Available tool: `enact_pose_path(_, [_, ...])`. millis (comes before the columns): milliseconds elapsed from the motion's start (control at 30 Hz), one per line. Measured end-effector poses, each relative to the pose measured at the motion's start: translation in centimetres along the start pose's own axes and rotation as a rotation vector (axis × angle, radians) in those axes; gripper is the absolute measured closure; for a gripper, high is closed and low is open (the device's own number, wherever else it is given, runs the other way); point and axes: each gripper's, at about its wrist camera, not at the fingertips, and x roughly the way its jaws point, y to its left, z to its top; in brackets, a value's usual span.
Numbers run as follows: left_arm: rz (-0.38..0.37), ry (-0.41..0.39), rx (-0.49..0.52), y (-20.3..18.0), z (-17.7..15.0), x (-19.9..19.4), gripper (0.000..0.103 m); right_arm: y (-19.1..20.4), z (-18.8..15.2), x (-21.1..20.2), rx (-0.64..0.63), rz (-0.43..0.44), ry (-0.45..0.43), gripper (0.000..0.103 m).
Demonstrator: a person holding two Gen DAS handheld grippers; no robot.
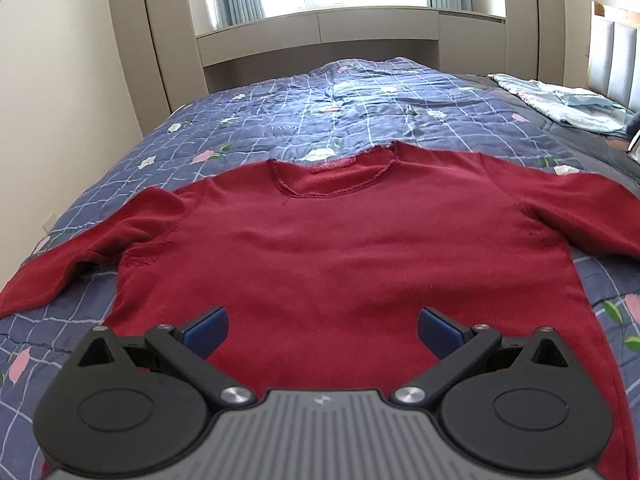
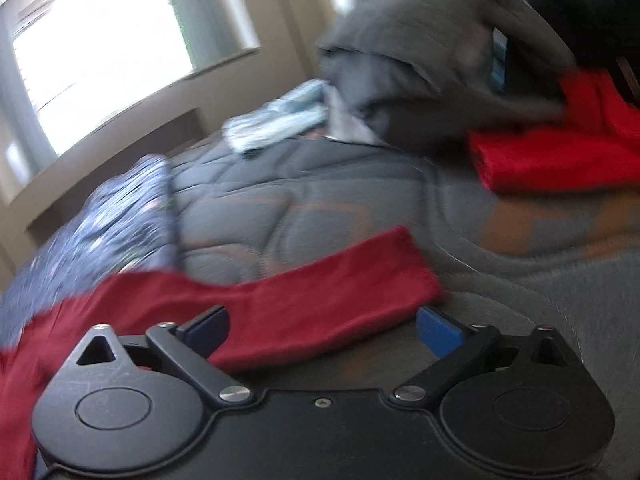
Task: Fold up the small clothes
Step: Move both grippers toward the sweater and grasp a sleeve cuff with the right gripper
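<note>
A dark red long-sleeved sweater (image 1: 340, 248) lies flat, front up, on the bed, neck away from me and both sleeves spread out. My left gripper (image 1: 322, 330) is open and empty, just above the sweater's lower body. In the blurred right wrist view, the sweater's right sleeve (image 2: 304, 292) lies across the grey quilt, its cuff to the right. My right gripper (image 2: 322, 330) is open and empty, right over that sleeve near the cuff.
The bed has a blue floral quilt (image 1: 280, 120) and a grey quilt (image 2: 360, 208). A folded bright red garment (image 2: 560, 156) and a heaped grey blanket (image 2: 440, 52) lie at the far right. Light blue folded cloth (image 1: 568, 104) sits by the headboard.
</note>
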Motion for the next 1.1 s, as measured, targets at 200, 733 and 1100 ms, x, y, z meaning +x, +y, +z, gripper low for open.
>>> enact_pose_path(200, [0.008,-0.003,0.011,0.1,0.1,0.1,0.000,-1.9,0.7,2.8,0.127,-0.117,-0.008,0.038])
enact_pose_path(733, [-0.048,0.050,-0.157,10.2,3.1,-1.4,0.000,6.2,6.3,-0.8,0.008,-0.058,-0.175,0.098])
enact_pose_path(1100, [-0.144,-0.033,-0.308,20.6,4.0,-3.8,0.000,32.4,6.5,-5.4,-0.327,0.494,-0.204,0.098])
